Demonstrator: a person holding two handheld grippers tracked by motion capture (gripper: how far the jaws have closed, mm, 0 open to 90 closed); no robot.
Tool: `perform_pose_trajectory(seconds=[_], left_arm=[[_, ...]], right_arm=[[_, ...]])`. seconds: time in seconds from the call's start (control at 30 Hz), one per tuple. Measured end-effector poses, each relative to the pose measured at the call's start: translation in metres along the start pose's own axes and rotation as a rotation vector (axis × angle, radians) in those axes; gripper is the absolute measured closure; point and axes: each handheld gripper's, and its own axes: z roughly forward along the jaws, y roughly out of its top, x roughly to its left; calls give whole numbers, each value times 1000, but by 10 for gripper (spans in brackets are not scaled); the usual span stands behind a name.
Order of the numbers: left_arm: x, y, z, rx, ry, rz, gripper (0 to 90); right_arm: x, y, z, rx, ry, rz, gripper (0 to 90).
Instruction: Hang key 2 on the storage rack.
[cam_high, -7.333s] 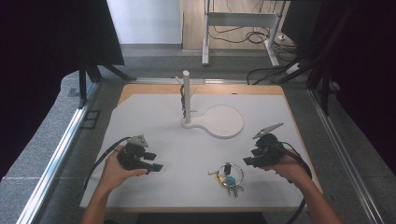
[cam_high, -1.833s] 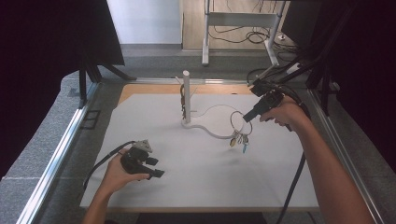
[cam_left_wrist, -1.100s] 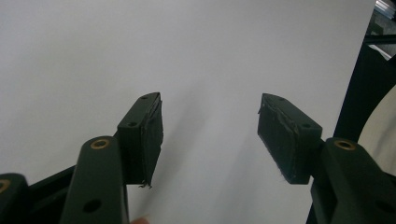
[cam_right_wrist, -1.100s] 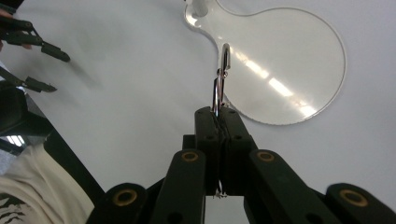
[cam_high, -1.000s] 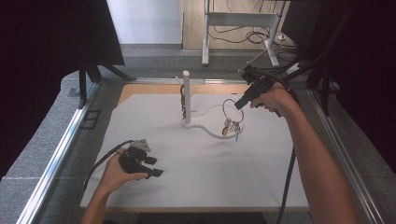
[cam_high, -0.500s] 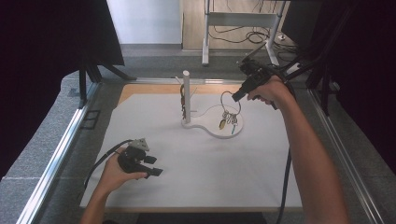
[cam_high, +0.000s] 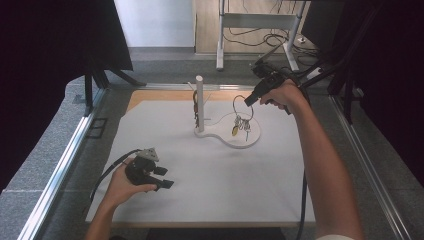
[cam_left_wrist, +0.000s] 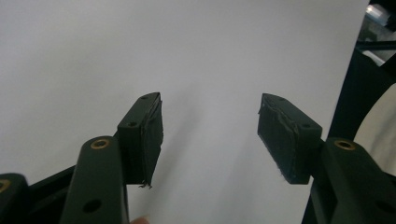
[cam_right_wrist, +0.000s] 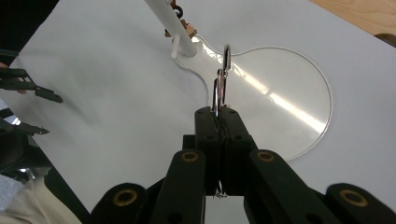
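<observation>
A key ring (cam_high: 240, 124) with several keys hangs in the air from my right gripper (cam_high: 248, 101), which is shut on the metal ring (cam_right_wrist: 222, 79). The keys dangle just over the round white base (cam_high: 252, 139) of a stand. To the ring's left rises the stand's white post (cam_high: 200, 100), with small pegs and a brown item (cam_high: 196, 111) hanging on it. At the front left, my left gripper (cam_high: 164, 178) rests in the hand low over the white mat, open, with nothing between its pads (cam_left_wrist: 148, 125).
A white mat (cam_high: 150, 130) covers most of the table, with bare wood (cam_high: 150, 96) along its back edge. Metal rails (cam_high: 65, 160) run down both sides. In the right gripper view the left gripper (cam_right_wrist: 28, 95) shows at the left edge.
The right gripper picked the keys up from the front right of the mat, lifted them and carried them back and left over the stand's base. The left hand has stayed still.
</observation>
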Motion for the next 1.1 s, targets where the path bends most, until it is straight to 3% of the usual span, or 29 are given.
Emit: perform_pose_trajectory(seconds=[0.53, 1.1], left_arm=[[0, -1, -5, -19, 16, -7, 414], [1, 0, -6, -21, 6, -4, 414]], right_arm=[[-6, 11, 7, -29, 8, 17, 874], [-5, 19, 18, -9, -2, 10, 873]])
